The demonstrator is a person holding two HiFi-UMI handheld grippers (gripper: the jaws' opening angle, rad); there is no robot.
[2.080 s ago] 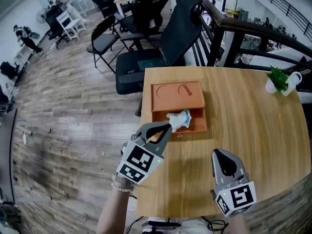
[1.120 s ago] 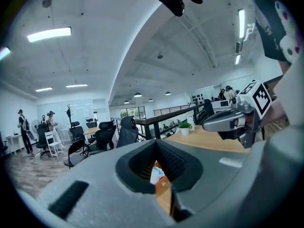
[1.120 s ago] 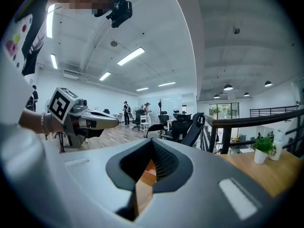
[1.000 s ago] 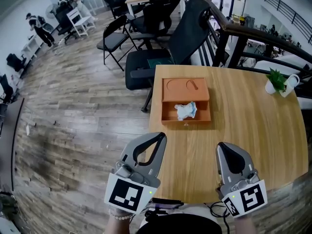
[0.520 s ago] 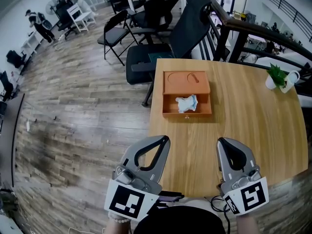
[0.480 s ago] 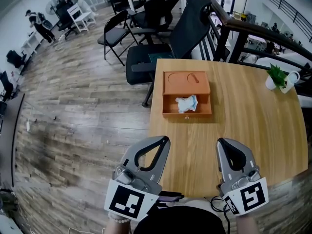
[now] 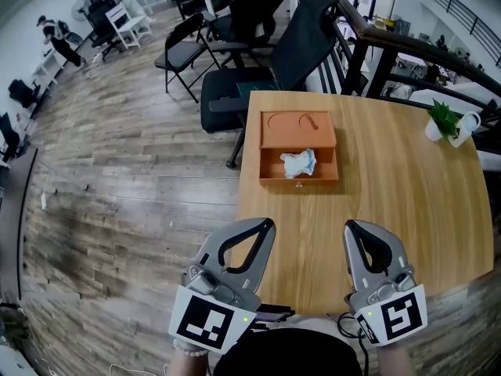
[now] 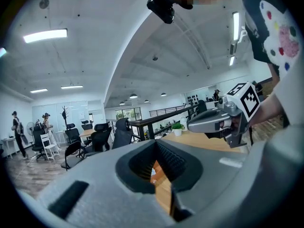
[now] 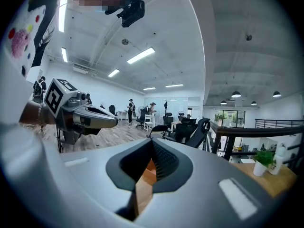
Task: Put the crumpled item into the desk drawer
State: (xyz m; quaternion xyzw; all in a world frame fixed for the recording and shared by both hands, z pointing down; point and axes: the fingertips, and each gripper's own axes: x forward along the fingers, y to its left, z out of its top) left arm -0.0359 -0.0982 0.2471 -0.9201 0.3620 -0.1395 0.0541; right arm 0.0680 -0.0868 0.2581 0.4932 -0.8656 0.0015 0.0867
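Note:
An orange desk drawer box (image 7: 297, 130) stands on the wooden table (image 7: 391, 210), its drawer (image 7: 299, 177) pulled out toward me. A crumpled white and pale blue item (image 7: 298, 163) lies inside the drawer. My left gripper (image 7: 264, 225) hovers near the table's front edge, well short of the drawer, shut with nothing in it. My right gripper (image 7: 352, 226) is beside it, also shut and empty. In the left gripper view the closed jaws meet with the right gripper (image 8: 218, 120) alongside. The right gripper view shows the left gripper (image 9: 85, 115) beside its closed jaws.
A small potted plant (image 7: 445, 121) and a white cup (image 7: 468, 130) sit at the table's far right corner. Black office chairs (image 7: 274, 61) stand behind the table, and a dark railing (image 7: 407, 49) runs at the back right. Wooden floor lies to the left.
My left gripper has drawn back from the drawer to the table's front edge, leaving the crumpled item inside. In the last second both grippers stay nearly still.

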